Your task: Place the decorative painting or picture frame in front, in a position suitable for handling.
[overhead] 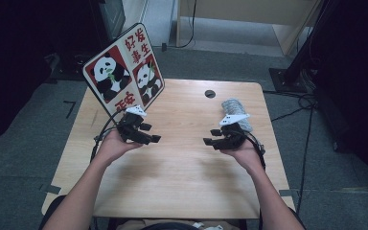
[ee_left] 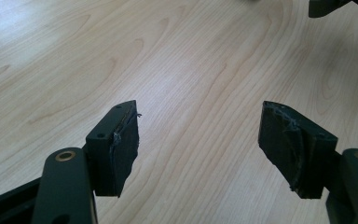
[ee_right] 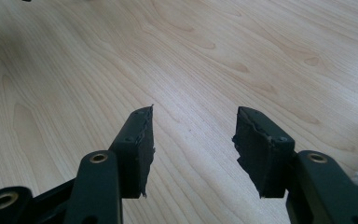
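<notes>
You work at a light wooden desk (overhead: 182,167) with pale, wavy grain and rounded corners, standing on a grey carpeted floor (overhead: 24,143). Near the desk's far edge, right of centre, sits a round cable hole (overhead: 210,94). At the far left corner a panda sign (overhead: 124,72) with red characters stands tilted, its lower edge at the desk top. Toward the far right corner, close to the right edge, lies a crumpled grey-white thing (overhead: 235,109) that looks like plastic wrap; what it is exactly you cannot tell. The middle and near part of the desk top show bare wood.
</notes>
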{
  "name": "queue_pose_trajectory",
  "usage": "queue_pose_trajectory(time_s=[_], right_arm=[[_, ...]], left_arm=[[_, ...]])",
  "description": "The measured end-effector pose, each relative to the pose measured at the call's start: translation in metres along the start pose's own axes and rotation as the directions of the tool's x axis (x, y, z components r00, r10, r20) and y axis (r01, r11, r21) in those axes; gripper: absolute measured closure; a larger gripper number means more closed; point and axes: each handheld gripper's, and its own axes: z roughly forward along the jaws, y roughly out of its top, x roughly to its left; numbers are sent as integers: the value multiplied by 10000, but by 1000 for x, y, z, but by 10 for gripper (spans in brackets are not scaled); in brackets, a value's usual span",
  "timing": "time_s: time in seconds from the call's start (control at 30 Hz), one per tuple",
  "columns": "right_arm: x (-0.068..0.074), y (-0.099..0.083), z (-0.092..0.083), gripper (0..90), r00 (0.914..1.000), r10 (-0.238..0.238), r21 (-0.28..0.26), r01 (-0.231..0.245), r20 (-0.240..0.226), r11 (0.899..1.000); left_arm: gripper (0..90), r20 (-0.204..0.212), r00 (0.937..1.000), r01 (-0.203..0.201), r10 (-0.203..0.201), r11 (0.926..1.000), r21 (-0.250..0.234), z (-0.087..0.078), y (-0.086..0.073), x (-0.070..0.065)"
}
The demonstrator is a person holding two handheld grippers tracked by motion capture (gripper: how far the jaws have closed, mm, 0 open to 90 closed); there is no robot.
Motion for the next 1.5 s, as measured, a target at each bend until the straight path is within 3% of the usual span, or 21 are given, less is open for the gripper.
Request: queue_pose_trajectory(time_s=[0.27,0.6,0.9,1.2,1.5], right_arm=[[1,0,2,474,10000,-30,152,30,-33,9999],[2,1,5,472,9998,-146,359,150,-105,9992],[1,2,6,468,9998,-166,373,170,-123,9992],[1,1,7,467,9999,-111,449,116,-121,9989],[1,1,8,467,9998,-140,545,146,-104,9984]], left_arm=[[295,79,9997,224,-223,9995,-241,-9,-1,1],[297,-96,9995,292,-295,9992,-275,-23,-7,6],[298,-303,9978,579,-592,9974,-426,-39,-15,12],[294,-298,9937,1054,-1079,9915,-757,-59,-23,20],[292,-438,9916,1171,-1217,9884,-966,-72,-30,26]])
